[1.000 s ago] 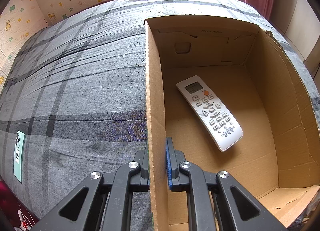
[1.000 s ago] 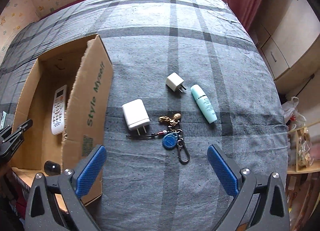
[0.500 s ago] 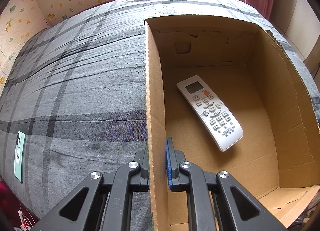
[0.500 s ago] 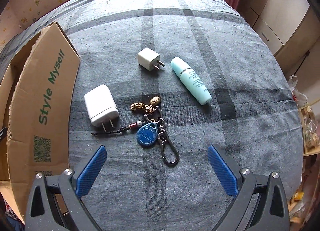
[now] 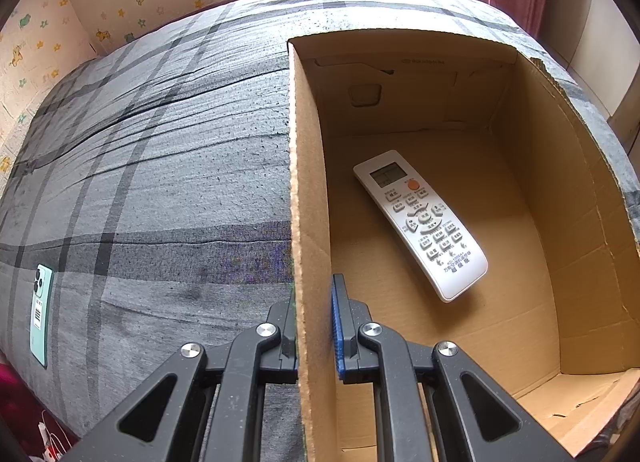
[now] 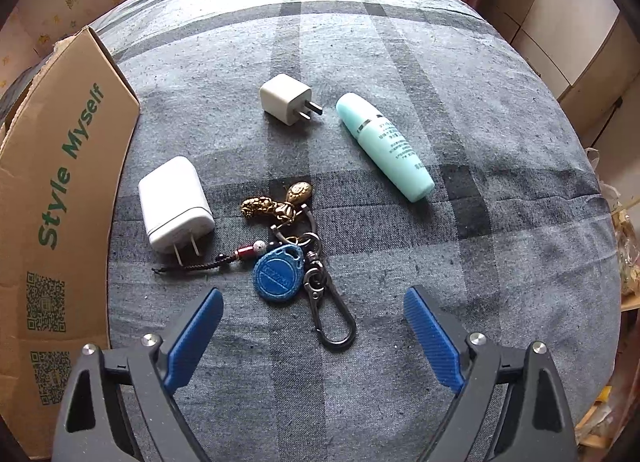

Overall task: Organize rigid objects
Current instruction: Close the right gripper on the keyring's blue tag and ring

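Left gripper point(image 5: 314, 326): pinched tight on the near wall of the cardboard box point(image 5: 308, 182), one pad outside, one inside, steadying it on the bed.
Right gripper point(image 6: 314, 336): jaws wide and holding nothing; they have just been closing a little, with the carabiner end of the keyring point(image 6: 296, 262) lying between and just ahead of the tips.
Keyring: a loose bunch on the grey plaid bedspread point(image 6: 480, 222), with a blue fob, brass charms, a beaded cord and a black clip.
Neighbours: large white charger point(image 6: 174, 202) just beside the bunch, its prongs near the cord; small white charger point(image 6: 286, 99) and mint bottle point(image 6: 386, 146) farther off.
Box contents: one white remote point(image 5: 420, 222) on the floor, plenty of room around it.
Off to the side: a mint phone point(image 5: 40, 314) face down near the bed's edge.
Step in hand, as I read it: picking up the keyring.
Doing it well: centre over the fob and ring, not the dangling clip; press slightly into the soft cover; close fully before lifting; keep clear of the charger prongs.
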